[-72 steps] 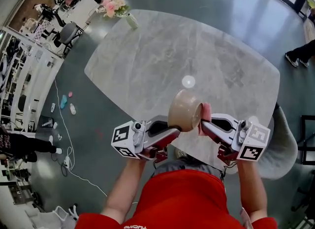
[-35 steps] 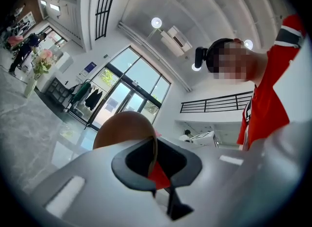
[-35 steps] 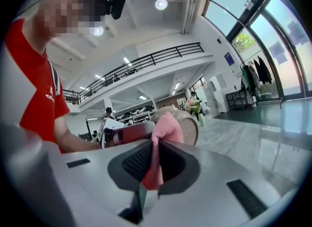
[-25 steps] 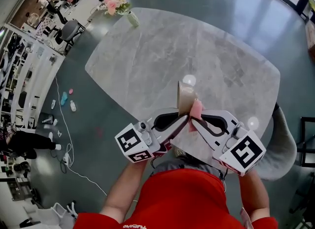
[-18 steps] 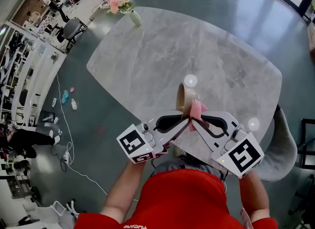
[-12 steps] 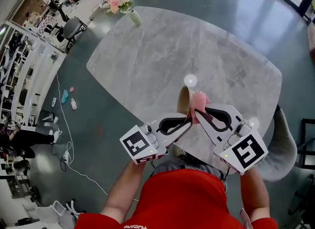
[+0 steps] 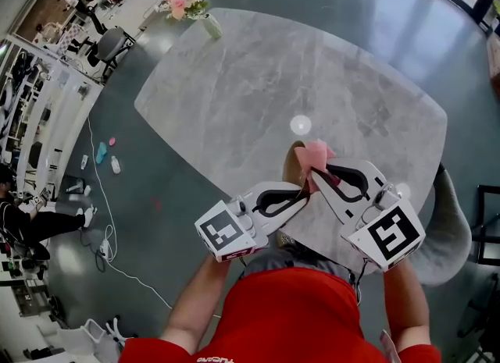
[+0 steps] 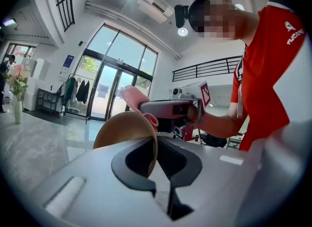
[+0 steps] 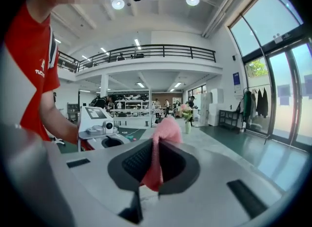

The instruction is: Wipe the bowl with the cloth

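A tan bowl (image 7: 294, 165) hangs on edge above the near part of the table, and my left gripper (image 7: 301, 190) is shut on its rim. In the left gripper view the bowl's wall (image 8: 124, 129) runs down between the jaws. The pink cloth (image 7: 317, 153) is pinched in my right gripper (image 7: 314, 172), shut on it, and rests against the bowl's upper right edge. From the right gripper view the cloth (image 9: 163, 140) stands up between the jaws. The left gripper view has the cloth (image 8: 134, 97) lying over the bowl's rim.
The grey marble table (image 7: 234, 96) carries a vase of pink flowers (image 7: 190, 10) at its far left corner. A grey chair (image 7: 453, 229) stands at the right. Shelves, an office chair (image 7: 109, 48) and a person are at the left edge.
The cloth has slid along the bowl away from me, up to the rim. The left gripper with the bowl has sunk a little and turned; both grips are unchanged.
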`<state>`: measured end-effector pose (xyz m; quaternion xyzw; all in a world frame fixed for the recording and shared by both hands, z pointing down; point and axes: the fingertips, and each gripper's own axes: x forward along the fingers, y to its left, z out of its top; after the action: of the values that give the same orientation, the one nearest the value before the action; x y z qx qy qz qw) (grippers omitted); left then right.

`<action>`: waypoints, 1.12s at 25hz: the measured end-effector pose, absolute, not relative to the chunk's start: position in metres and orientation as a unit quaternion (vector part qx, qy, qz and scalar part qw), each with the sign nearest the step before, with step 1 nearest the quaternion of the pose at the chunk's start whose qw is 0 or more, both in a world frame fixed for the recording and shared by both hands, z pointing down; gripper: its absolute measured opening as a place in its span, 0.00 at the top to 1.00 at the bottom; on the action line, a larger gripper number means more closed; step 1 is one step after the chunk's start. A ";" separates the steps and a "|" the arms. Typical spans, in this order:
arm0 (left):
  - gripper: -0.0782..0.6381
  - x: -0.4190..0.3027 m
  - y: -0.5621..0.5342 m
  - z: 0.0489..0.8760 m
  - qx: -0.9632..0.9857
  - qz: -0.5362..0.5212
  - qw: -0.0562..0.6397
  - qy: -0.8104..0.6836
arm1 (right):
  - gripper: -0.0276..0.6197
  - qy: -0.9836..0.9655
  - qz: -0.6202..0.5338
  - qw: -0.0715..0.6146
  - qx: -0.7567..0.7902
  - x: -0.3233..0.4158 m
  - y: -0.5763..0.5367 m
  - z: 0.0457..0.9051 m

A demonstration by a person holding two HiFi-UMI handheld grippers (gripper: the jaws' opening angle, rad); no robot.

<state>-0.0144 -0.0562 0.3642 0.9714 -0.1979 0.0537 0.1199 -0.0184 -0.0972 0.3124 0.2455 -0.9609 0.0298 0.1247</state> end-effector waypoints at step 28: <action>0.87 -0.023 -0.118 0.474 0.920 0.324 0.045 -0.216 | 0.92 -0.914 0.026 0.279 0.292 0.013 -0.163 0.418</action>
<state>-0.0229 -0.1181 0.4744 0.9200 -0.2163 0.3238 0.0447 0.0128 -0.1627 0.4183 0.2922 -0.9143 0.0255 0.2792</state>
